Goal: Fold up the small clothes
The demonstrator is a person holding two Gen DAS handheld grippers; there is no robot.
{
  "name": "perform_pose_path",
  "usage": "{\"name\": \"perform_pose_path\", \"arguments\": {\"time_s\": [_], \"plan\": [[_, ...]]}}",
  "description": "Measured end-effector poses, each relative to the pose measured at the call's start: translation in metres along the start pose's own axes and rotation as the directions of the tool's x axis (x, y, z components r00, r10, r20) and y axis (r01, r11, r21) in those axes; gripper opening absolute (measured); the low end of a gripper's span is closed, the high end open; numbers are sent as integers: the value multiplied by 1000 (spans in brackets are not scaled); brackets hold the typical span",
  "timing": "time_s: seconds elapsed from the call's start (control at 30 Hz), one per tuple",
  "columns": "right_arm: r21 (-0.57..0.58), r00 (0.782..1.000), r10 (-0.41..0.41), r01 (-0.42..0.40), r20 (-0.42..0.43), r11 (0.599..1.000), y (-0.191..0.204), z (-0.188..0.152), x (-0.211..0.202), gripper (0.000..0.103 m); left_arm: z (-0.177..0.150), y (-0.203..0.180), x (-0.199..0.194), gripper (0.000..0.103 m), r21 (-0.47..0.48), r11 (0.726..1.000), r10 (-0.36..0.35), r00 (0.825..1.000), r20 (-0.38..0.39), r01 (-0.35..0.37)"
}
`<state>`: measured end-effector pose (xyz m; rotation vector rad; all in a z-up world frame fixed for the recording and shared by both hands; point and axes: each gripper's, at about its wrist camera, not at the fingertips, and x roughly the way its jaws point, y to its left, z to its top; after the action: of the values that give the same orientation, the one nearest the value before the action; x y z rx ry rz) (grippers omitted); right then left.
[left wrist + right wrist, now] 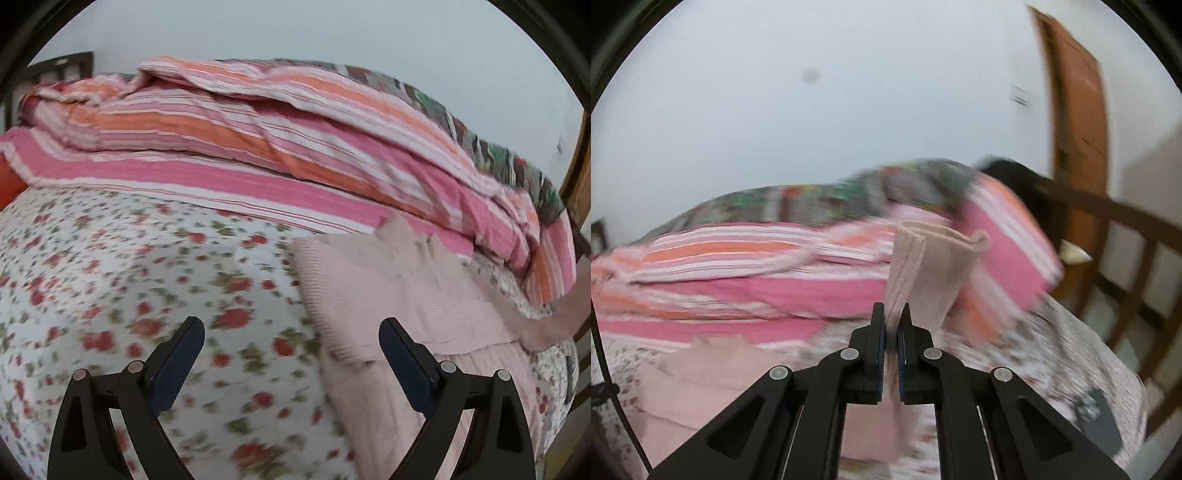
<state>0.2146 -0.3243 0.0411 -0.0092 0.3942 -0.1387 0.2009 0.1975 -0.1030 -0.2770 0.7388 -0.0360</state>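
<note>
A pale pink knitted garment (399,295) lies partly folded on the floral bedsheet (147,277), to the right in the left wrist view. My left gripper (291,339) is open and empty, hovering above the sheet at the garment's left edge. My right gripper (892,321) is shut on a ribbed edge of the pink garment (931,273), which stands up between the fingers. The rest of the garment (713,376) lies on the bed at lower left in the right wrist view.
A rolled pink, orange and white striped quilt (258,140) lies across the bed behind the garment. A wooden bed rail (1137,251) and a brown door (1078,110) stand at the right. A dark object (1100,417) lies on the sheet near the bed's right edge.
</note>
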Motion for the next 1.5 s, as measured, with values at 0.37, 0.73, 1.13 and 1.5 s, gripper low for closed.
{"name": "perform_pose_path", "arguments": {"time_s": [0.37, 0.73, 1.13, 1.5], "plan": [[-138, 876, 413, -454, -248, 880, 270, -70, 58, 5, -27, 52, -29, 95, -75, 995, 66, 998, -13, -67], [-56, 742, 545, -610, -390, 790, 307, -117, 82, 70, -39, 29, -16, 95, -32, 999, -4, 999, -53, 2], [-88, 890, 333, -376, -310, 922, 127, -110, 72, 77, -11, -38, 42, 73, 8, 987, -160, 984, -79, 161], [3, 897, 194, -210, -396, 978, 31, -146, 116, 66, 2, -58, 90, 43, 74, 993, -81, 992, -100, 89]]}}
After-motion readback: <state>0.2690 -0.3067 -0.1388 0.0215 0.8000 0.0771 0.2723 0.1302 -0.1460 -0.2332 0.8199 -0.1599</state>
